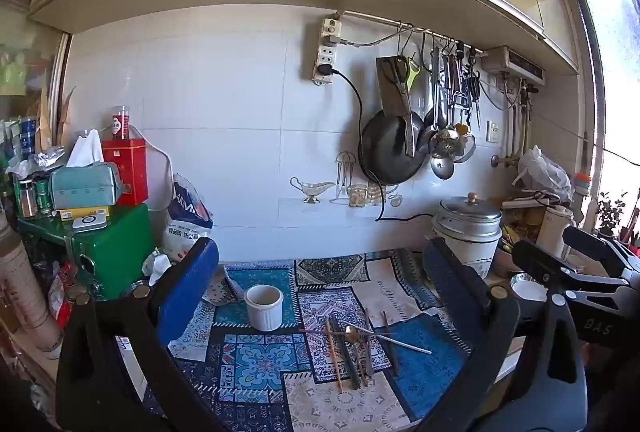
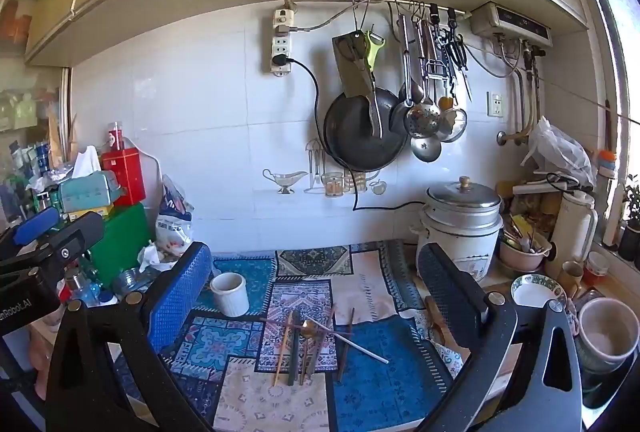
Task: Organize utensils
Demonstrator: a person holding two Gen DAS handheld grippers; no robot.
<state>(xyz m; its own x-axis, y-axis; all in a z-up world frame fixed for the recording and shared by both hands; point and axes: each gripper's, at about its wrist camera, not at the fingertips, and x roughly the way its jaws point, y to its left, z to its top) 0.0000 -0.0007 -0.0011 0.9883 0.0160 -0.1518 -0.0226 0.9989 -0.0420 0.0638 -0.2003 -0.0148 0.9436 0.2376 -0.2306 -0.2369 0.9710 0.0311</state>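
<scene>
Here, the utensils (image 1: 360,348) — chopsticks, a gold spoon (image 2: 309,328), a white straw — lie crossed in a loose heap on my patterned cloth (image 1: 256,360), with the white cup (image 1: 263,306) at ten o'clock of them. My left claw (image 1: 320,296) and right claw (image 2: 316,292) both gape wide, holding nothing.

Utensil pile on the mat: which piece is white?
The thin white stick lying diagonally across the pile; the other pieces are brown, dark green or gold.
</scene>
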